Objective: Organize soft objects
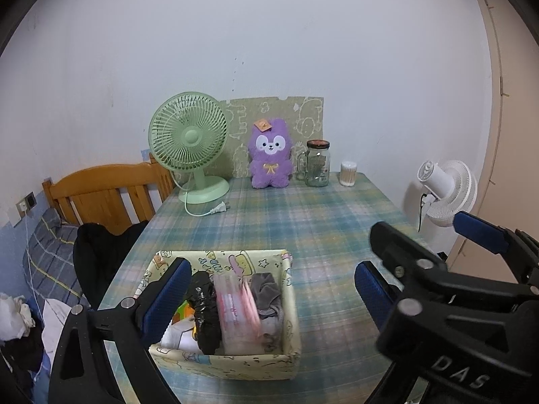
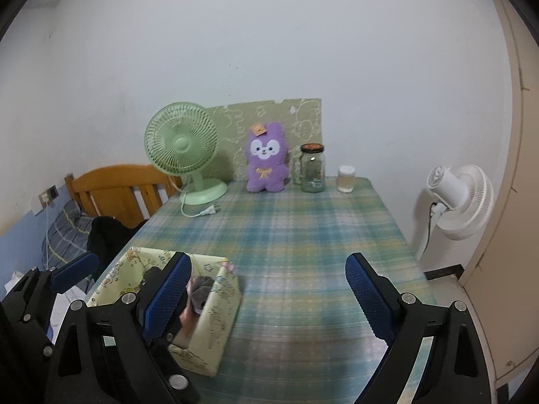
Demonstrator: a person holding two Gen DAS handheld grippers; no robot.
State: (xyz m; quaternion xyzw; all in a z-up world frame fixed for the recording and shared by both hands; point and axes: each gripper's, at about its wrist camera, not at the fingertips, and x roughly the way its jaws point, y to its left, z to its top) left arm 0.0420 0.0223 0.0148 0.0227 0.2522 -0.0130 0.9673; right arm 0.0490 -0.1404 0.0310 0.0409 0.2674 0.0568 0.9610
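Note:
A pale yellow cartoon-print fabric box [image 1: 235,365] [image 2: 215,313] stands at the near left of the plaid table. It holds a black bundle [image 1: 203,313], a pink-and-white packet [image 1: 234,309] and a grey cloth [image 1: 267,289]. A purple plush toy [image 1: 269,155] [image 2: 266,163] sits upright at the table's far edge. My left gripper [image 1: 269,299] is open and empty, just above the box. My right gripper [image 2: 266,289] is open and empty over the table, right of the box; it also shows in the left wrist view [image 1: 417,249].
A green desk fan [image 1: 190,141] with its loose plug, a glass jar [image 1: 316,163] and a cotton-swab tub [image 1: 348,173] line the table's far edge. A white fan [image 2: 461,202] stands off the right side. A bed with a wooden headboard [image 1: 101,195] lies left.

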